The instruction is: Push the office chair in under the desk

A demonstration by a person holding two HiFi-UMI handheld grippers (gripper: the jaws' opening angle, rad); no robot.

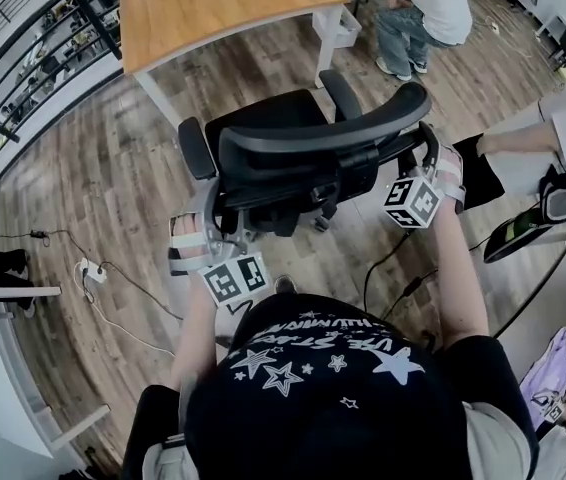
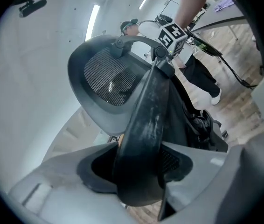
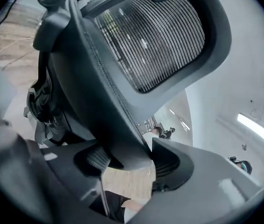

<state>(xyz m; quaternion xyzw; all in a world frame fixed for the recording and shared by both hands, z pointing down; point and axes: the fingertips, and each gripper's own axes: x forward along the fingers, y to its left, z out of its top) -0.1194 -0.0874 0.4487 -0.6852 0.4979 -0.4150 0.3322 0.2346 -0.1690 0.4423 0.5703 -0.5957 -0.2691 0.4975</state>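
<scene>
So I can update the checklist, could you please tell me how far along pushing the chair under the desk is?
Done: left hand-held gripper and right hand-held gripper are each clamped on the backrest edge of the office chair. In hand: the grip, ready to push. Left: the whole push; the chair stands apart from the desk, bare floor between.

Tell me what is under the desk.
Under the desk, only its white legs and the floor beside them show. Its top hides the rest. The chair stands in front, not under it.
</scene>
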